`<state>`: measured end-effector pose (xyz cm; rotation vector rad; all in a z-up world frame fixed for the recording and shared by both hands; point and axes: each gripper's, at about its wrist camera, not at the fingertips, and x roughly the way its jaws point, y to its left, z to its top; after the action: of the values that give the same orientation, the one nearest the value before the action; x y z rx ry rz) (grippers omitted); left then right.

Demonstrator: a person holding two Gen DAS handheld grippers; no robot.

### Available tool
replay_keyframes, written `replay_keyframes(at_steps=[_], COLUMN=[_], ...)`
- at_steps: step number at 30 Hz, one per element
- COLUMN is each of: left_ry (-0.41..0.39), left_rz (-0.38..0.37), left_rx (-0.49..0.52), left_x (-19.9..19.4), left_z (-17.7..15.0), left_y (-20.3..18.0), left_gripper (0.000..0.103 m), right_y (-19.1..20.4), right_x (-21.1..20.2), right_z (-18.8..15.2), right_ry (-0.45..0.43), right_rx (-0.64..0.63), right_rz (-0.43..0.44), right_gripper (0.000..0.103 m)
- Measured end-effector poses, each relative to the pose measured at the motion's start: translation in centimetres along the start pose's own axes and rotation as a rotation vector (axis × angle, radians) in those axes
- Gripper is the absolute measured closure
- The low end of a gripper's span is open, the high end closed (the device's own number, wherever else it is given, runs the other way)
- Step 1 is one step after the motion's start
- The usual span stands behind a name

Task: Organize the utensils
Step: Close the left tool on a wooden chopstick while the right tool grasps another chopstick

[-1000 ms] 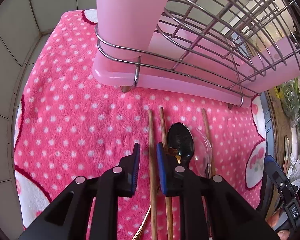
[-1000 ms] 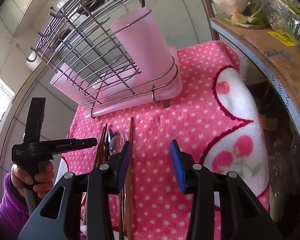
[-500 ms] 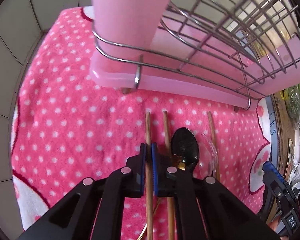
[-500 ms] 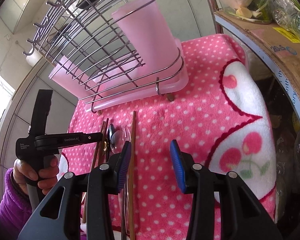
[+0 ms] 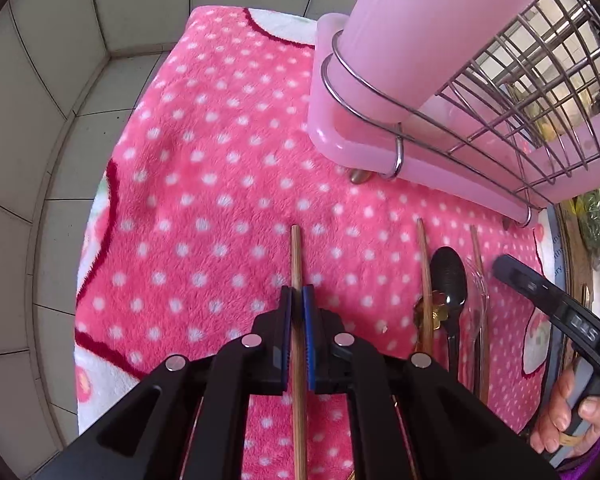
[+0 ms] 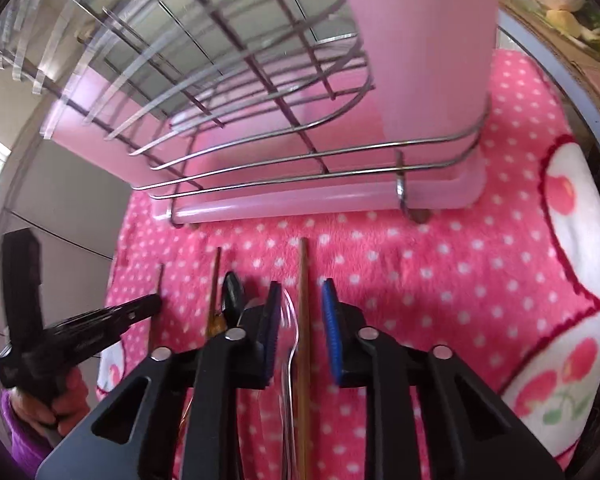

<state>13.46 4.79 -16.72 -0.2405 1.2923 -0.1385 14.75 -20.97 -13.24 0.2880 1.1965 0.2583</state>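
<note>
Pink dotted fleece (image 5: 220,200) covers the surface, with pale tiled wall curving along the left edge of the left wrist view. At the upper right of that view stands my wire drying rack (image 5: 540,92) on its pink tray (image 5: 340,140), a tall pink cup (image 5: 432,28) set in its near corner.

My left gripper (image 5: 297,300) is clamped on one wooden chopstick (image 5: 296,256), low in the middle of the frame, the stick's tip pointing toward the rack. To the right lie another chopstick (image 5: 424,264), a black spoon (image 5: 448,276), a clear plastic spoon (image 5: 478,284) and a third chopstick (image 5: 478,256), side by side. Only this view shows my right hand (image 5: 560,416) at the lower right edge.

From the right wrist view, my right gripper (image 6: 300,312) is closing, with a chopstick (image 6: 303,280) and the clear spoon (image 6: 290,320) between its pads, neither pressed yet. Here the rack fills the top, blurred, and the left gripper (image 6: 152,306) shows from the side at lower left, held in my left hand (image 6: 56,404). Cherry prints on white patches of the fleece appear at the right, which the other view barely shows.
</note>
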Motion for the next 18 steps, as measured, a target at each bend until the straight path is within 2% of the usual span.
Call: replay_keyframes(at_steps=[5,7,9,14,18], left_ry=[0.001,0.003,0.005,0.006,0.022], left_rz=[-0.028,-0.038,-0.046,-0.038,-0.021], left_rx=[0.004,0.002,-0.001,0.018,0.025], left_x=[-0.5,-0.5,-0.4,-0.8,-0.8], left_z=[-0.1,-0.1,0.0,0.1,0.3], left_y=[1.8,2.3,2.8,3.9,2.6], left_gripper=[0.098,0.098,0.098,0.097,0.097], right_y=[0.9,1.4,1.3,-0.3,-2.6], right_x=[1.8,2.0,1.7,-0.4,-1.2], right_z=[0.8,0.9,0.8,-0.2,-0.6], right_ry=[0.012,0.005,-0.001,-0.026,-0.007], right_rx=[-0.024,-0.047,-0.046,-0.023,0.009], right_rz=[-0.088,-0.115,-0.117,-0.169,-0.191], right_gripper=[0.088,0.096,0.098,0.098,0.098])
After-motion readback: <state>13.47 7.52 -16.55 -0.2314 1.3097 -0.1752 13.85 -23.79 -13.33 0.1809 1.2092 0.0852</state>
